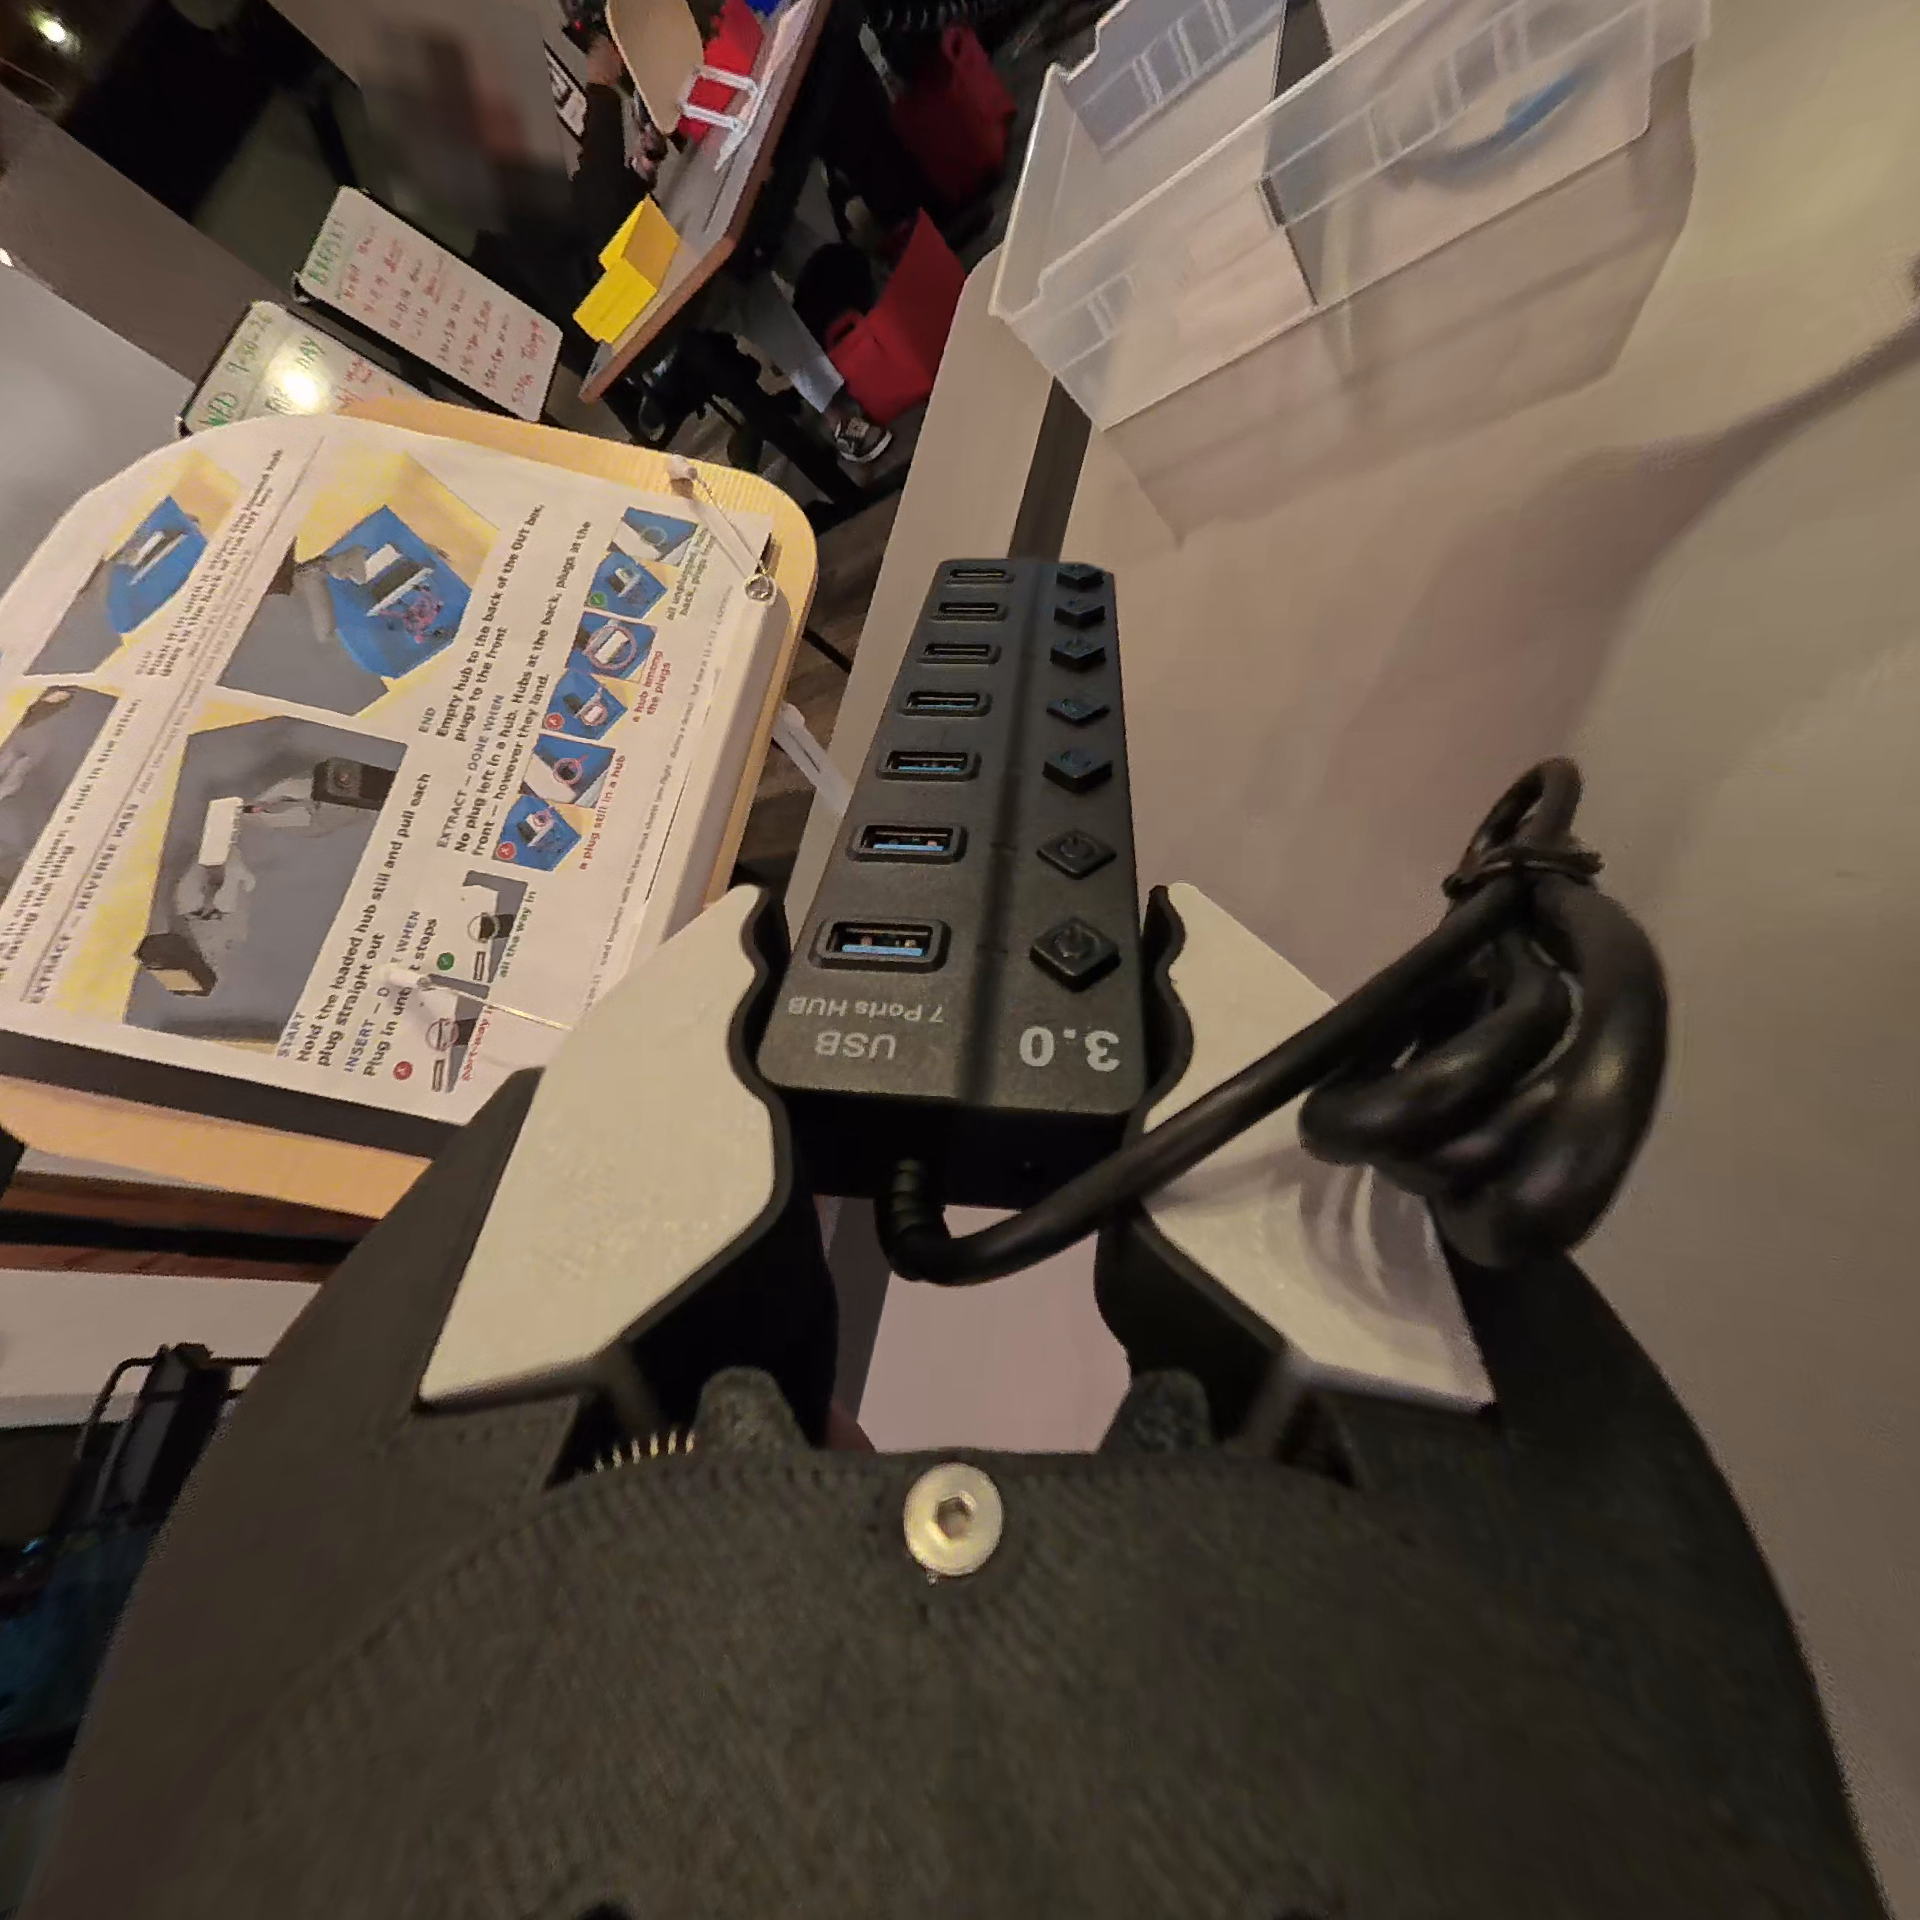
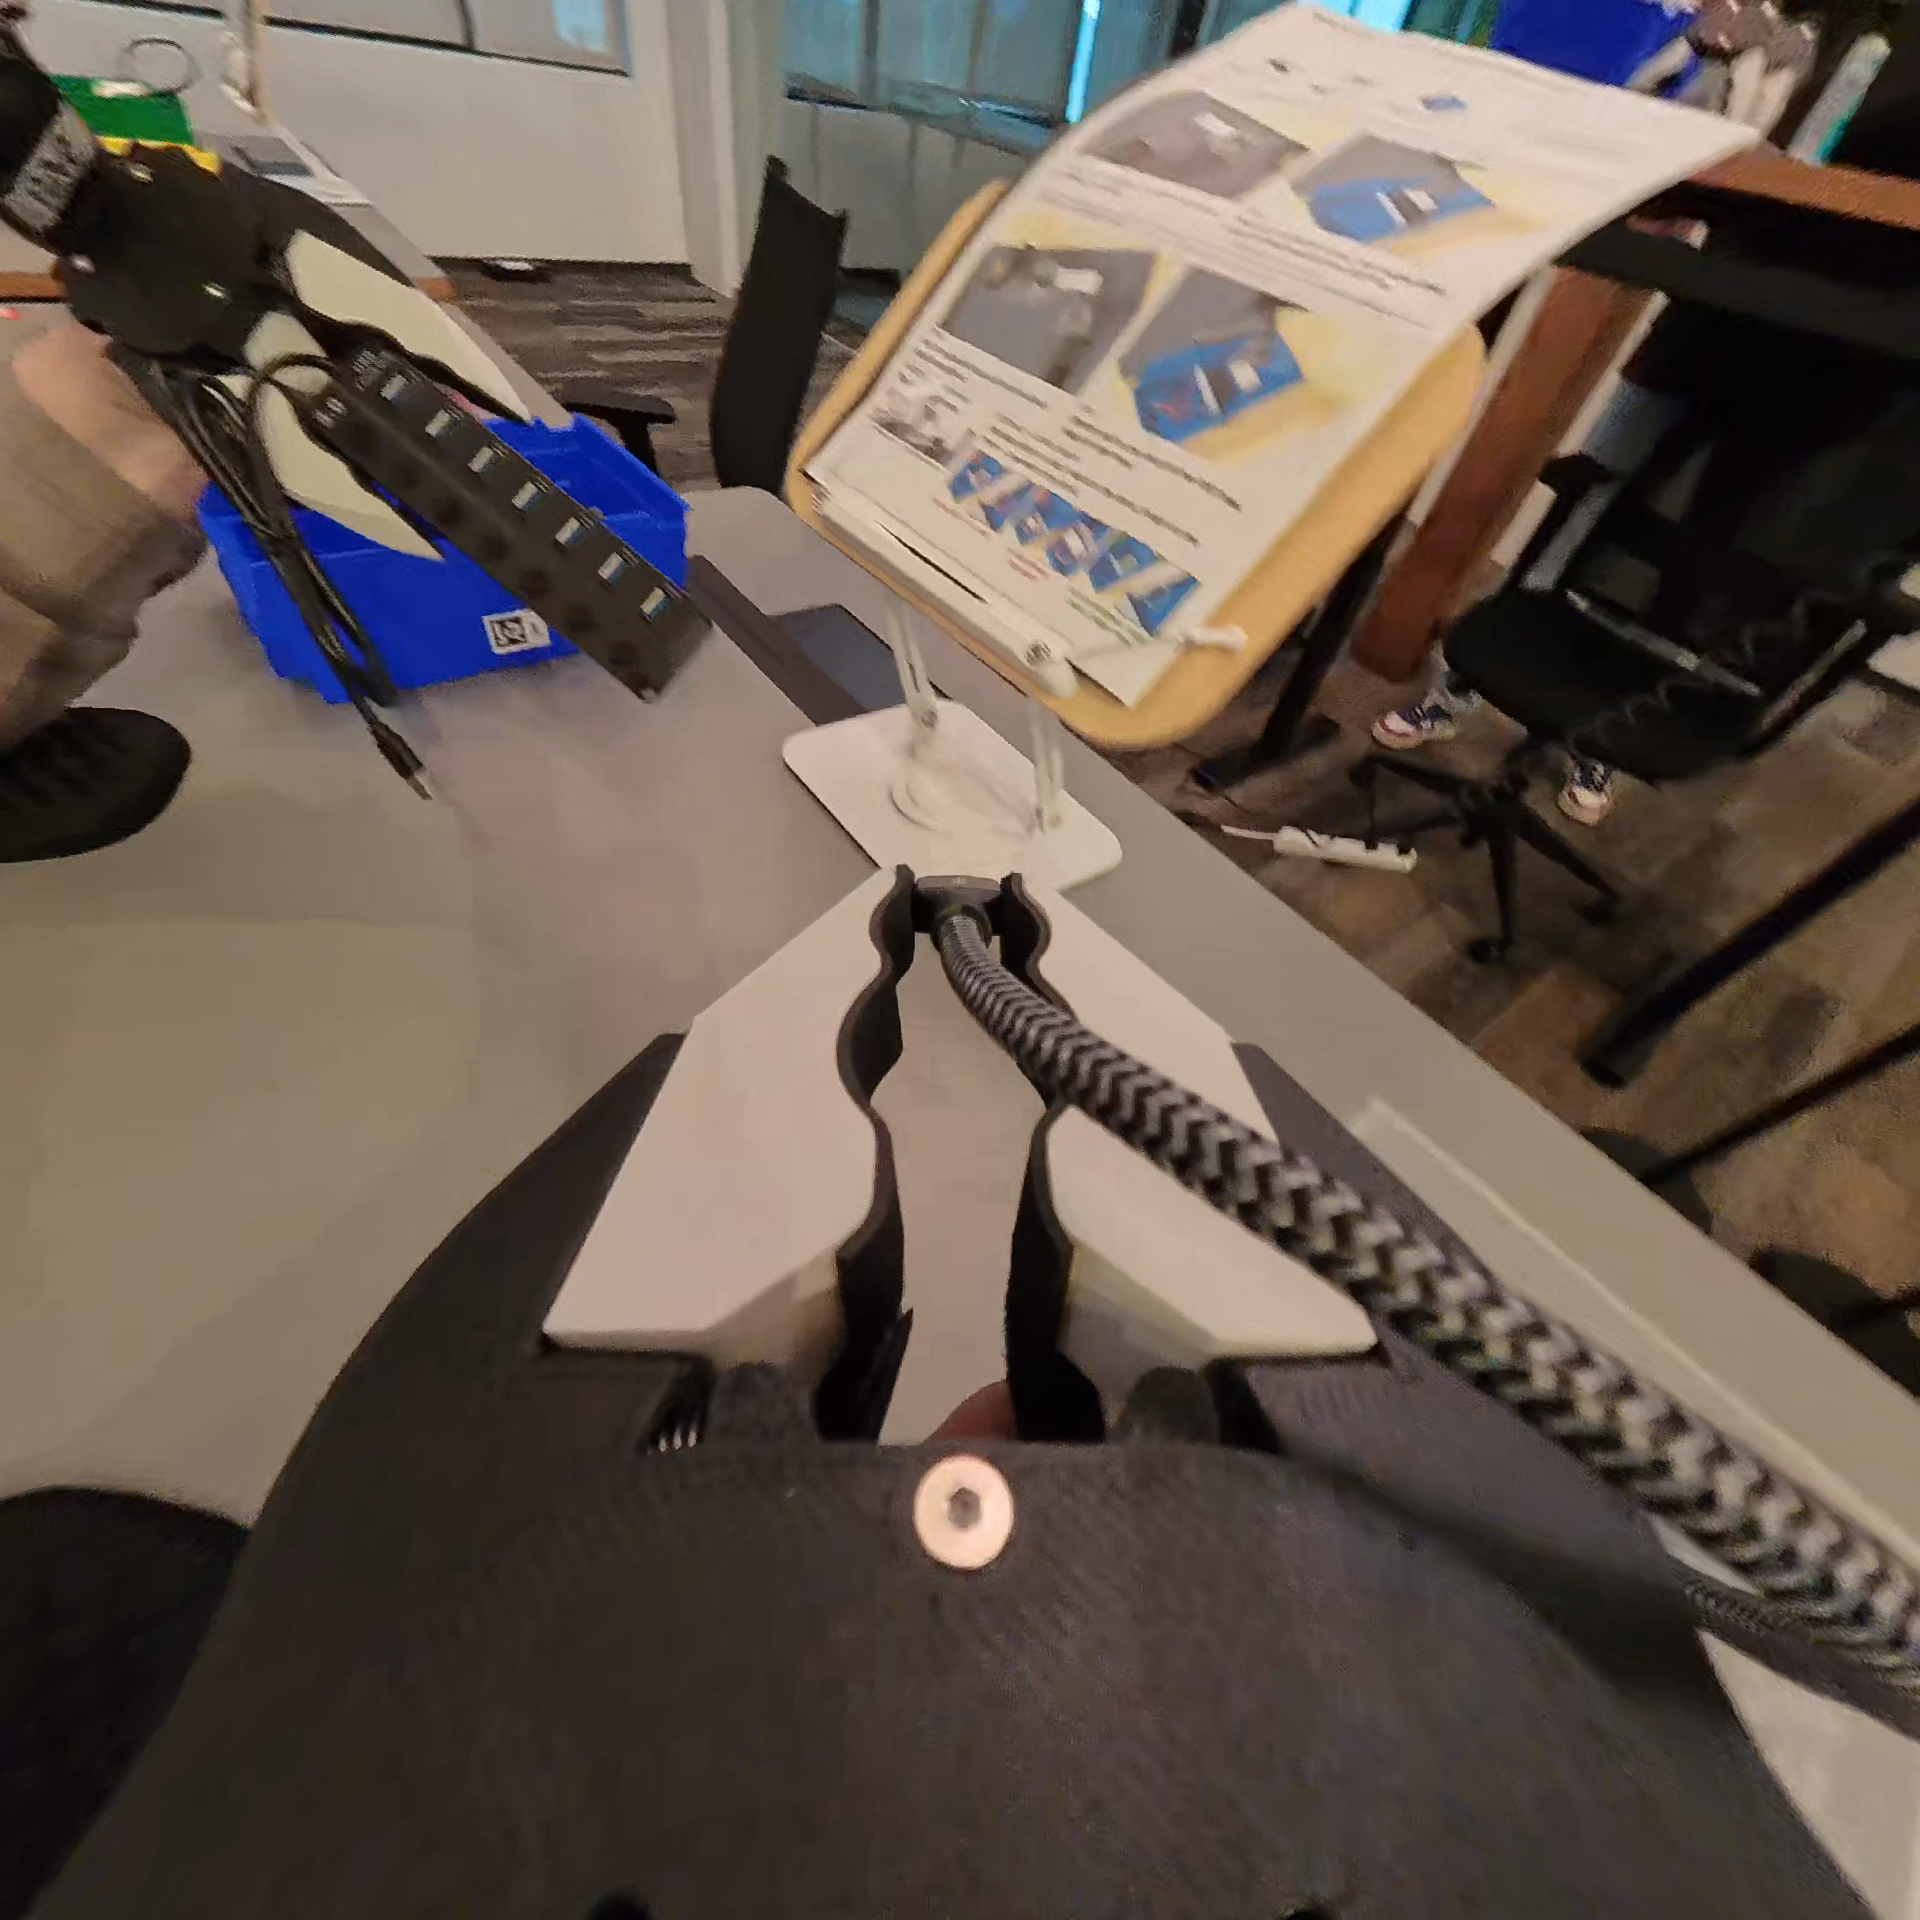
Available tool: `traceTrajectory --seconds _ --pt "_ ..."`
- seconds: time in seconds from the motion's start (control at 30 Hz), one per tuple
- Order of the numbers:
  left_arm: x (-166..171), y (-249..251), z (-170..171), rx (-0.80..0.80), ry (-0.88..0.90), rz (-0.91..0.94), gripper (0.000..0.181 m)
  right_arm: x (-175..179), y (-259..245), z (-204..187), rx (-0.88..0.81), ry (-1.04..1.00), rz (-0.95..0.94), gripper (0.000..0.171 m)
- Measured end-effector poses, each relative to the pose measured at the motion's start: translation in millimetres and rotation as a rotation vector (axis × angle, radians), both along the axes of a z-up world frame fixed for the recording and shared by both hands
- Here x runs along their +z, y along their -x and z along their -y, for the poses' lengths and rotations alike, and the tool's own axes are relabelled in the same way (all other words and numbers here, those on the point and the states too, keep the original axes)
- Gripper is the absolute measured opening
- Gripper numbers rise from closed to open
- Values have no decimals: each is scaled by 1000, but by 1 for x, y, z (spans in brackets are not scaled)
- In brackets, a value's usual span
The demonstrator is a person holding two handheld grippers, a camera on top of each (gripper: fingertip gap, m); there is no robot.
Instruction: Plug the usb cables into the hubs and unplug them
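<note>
My left gripper is shut on the near end of a long black USB hub and holds it in the air. All its ports are empty. The hub's own black cable hangs coiled at the right. In the right wrist view the same hub and left gripper show at the upper left, above the table. My right gripper is shut on the plug of a black-and-white braided USB cable, which trails back over its right finger.
A blue bin stands behind the hub on the grey table. A tilted wooden board with an instruction sheet stands on a white stand at the table's far edge. A clear plastic bin lies ahead of the left gripper. Office chairs stand off the table. The grippers' ends are close to 35 centimetres from one another.
</note>
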State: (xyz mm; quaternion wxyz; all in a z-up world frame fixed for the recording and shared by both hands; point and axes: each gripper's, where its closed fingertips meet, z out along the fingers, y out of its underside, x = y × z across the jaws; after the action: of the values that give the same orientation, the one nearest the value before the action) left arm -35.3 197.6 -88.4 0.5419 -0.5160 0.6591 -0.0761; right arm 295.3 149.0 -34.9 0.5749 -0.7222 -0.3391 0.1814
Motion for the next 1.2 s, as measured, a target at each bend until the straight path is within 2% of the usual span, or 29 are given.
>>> traceTrajectory --seconds 0.13,0.23,0.5,0.63,0.77,0.9,1.03,1.1,1.2 --pt "3 1 3 4 -22 -2 65 -34 -53 11 -57 123 -6 13" --pt "2 0 3 10 -38 -23 66 -76 -81 16 -105 265 26 13" --pt "0 -5 7 -16 -26 -17 65 -174 -96 27 -78 625 -4 14" --pt "-1 -5 8 -24 -22 -21 65 -201 -100 30 -93 768 17 14" --pt "-4 -6 8 -29 -19 -30 65 -218 -115 36 -165 850 182 32" --pt "-4 -6 9 -33 -18 -28 65 -215 -122 45 -194 859 301 41" --pt "-2 -6 10 -35 -19 -18 65 -190 -134 53 -272 794 422 45" --pt "0 -5 11 -38 -19 -13 65 -156 -124 51 -297 657 457 44" --pt "2 -7 12 -45 -13 -1 65 -91 -60 40 -179 365 441 43"
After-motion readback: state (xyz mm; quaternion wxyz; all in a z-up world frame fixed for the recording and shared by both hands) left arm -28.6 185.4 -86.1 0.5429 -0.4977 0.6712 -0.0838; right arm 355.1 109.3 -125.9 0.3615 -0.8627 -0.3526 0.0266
